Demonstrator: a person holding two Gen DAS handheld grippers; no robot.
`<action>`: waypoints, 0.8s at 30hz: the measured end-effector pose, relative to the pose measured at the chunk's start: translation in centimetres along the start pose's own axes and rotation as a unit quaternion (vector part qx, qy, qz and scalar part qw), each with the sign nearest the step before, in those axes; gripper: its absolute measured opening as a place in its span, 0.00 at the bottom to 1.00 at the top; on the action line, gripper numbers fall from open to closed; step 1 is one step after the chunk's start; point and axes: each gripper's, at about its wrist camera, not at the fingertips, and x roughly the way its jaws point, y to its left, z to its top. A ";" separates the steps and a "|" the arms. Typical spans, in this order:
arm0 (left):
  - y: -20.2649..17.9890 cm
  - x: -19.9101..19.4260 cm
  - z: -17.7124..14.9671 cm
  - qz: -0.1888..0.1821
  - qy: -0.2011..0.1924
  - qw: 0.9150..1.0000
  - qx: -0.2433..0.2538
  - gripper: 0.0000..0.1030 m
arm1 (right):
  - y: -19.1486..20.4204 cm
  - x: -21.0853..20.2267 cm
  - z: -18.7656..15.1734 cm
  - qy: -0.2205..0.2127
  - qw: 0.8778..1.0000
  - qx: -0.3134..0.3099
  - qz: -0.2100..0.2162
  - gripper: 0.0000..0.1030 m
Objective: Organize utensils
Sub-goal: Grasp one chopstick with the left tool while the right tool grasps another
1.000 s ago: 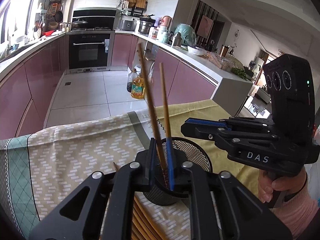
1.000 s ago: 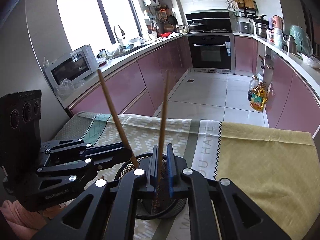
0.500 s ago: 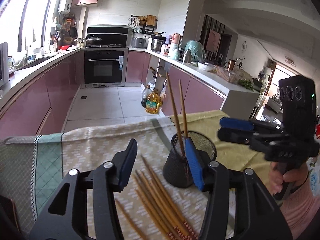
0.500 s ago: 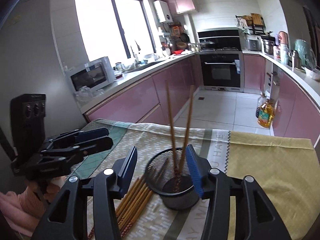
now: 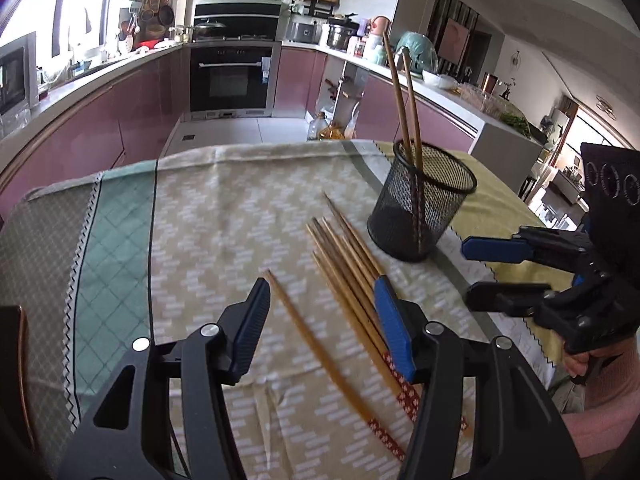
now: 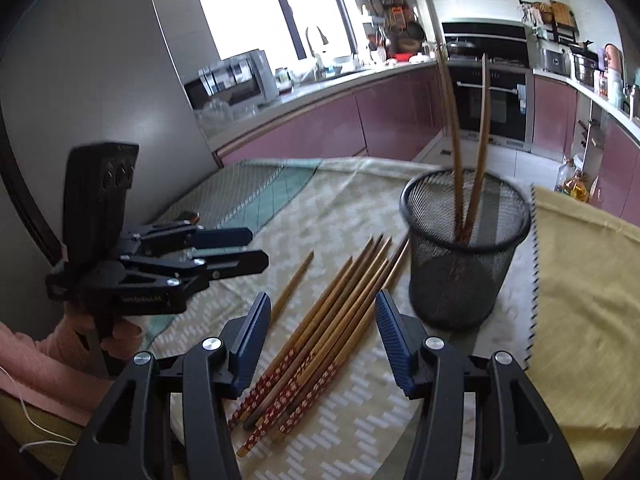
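- Black wire mesh forms the cup [image 5: 422,204] that stands upright on the patterned tablecloth [image 5: 224,216], with two chopsticks [image 5: 404,92] leaning inside it and rising well above its rim.
- Just beside the cup, a bundle of wooden chopsticks [image 6: 328,320] lies flat on the cloth, its red ends printed with small white flowers; a single chopstick [image 5: 320,348] lies a little apart from the bundle.
- The left gripper [image 5: 320,320] hovers over the single chopstick with its jaws opening, about half spread, nothing pressed between the blue pads.
- The right gripper [image 6: 320,336] hangs above the bundle, jaws likewise opening and about half spread, gripping nothing.
- White lettering runs along the left gripper's side in the right wrist view, too blurred to read.
- A hand [image 6: 120,328] in a pink sleeve holds the left gripper's handle.
- An oil bottle [image 6: 576,186] stands on the kitchen floor, label unreadable.
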 end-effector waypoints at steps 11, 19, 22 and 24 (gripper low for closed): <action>-1.3 1.7 -3.2 -0.008 0.059 0.998 0.010 0.50 | -0.9 3.4 -2.4 0.052 0.997 0.032 -0.049 0.37; -1.6 2.8 -4.1 -0.006 0.090 0.996 0.011 0.38 | -1.1 4.1 -2.7 0.069 0.995 0.032 -0.068 0.30; -1.7 3.3 -4.3 0.000 0.097 0.995 0.012 0.31 | -1.1 4.4 -2.5 0.071 0.995 0.031 -0.070 0.29; -1.6 3.3 -4.2 0.003 0.097 0.995 0.011 0.28 | -1.2 4.2 -2.7 0.075 0.994 0.031 -0.077 0.27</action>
